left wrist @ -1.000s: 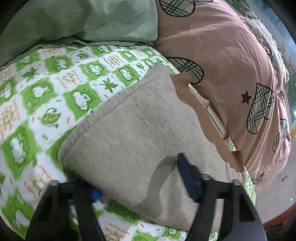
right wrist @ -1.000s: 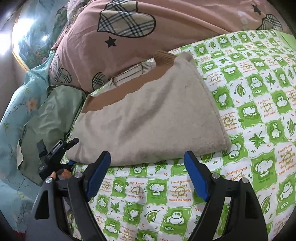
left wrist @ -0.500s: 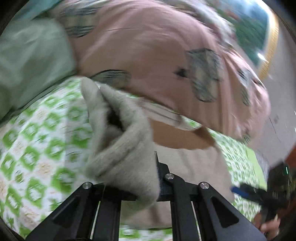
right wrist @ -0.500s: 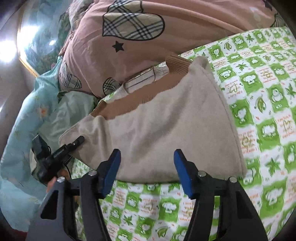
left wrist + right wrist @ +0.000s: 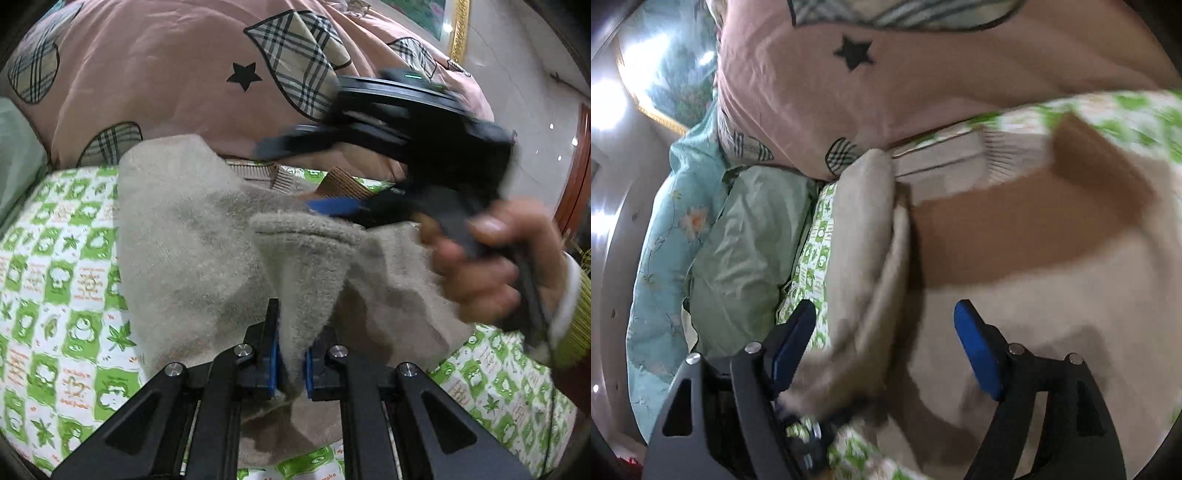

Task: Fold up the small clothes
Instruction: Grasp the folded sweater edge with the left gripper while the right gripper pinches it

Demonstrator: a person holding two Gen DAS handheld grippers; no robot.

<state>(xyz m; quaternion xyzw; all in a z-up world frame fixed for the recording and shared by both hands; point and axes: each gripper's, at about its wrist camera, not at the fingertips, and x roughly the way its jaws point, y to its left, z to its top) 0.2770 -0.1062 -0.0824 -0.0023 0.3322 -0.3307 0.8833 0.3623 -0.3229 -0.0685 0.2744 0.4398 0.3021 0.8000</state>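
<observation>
Left gripper (image 5: 291, 360) pinches the beige garment (image 5: 192, 251), mid-fold toward three o'clock; right gripper (image 5: 884, 354) (jaws opening, nothing pinched) should next flatten it.

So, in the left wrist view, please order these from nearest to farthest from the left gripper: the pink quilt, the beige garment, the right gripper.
1. Beige garment: pinched in the left gripper.
2. Right gripper: above the garment, upper right, open.
3. Pink quilt: behind both, at the top.

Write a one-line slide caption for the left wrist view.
Left hand-held gripper shut on a lifted fold of the beige garment over the green-checked sheet.
</observation>
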